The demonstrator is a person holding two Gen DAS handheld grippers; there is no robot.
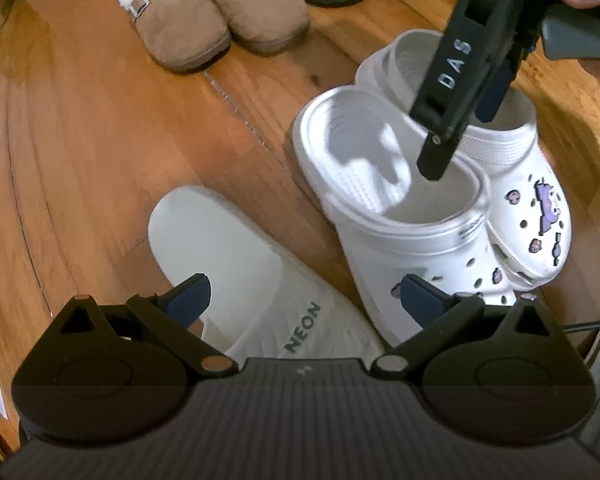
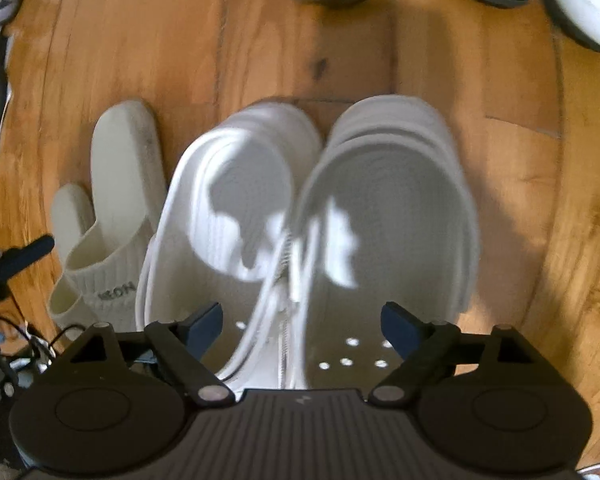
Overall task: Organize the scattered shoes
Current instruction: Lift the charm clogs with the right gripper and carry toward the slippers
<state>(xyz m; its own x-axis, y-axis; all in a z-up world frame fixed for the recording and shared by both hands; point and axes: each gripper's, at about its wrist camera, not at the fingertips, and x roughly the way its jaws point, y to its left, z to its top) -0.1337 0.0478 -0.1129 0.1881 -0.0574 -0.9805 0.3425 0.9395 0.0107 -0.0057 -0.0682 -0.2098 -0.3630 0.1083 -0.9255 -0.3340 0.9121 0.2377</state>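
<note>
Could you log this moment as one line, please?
right gripper: open over white clogs | left gripper: open above NEON slide

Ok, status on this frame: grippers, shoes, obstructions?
Left gripper open over NEON slide. Right gripper open above white clog pair. Nothing blocking.

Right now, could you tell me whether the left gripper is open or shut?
Open: the left gripper has its fingers spread wide, nothing between them.

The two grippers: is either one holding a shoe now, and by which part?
Neither. The left gripper is open over the slide; the right gripper is open above the clogs.
</note>
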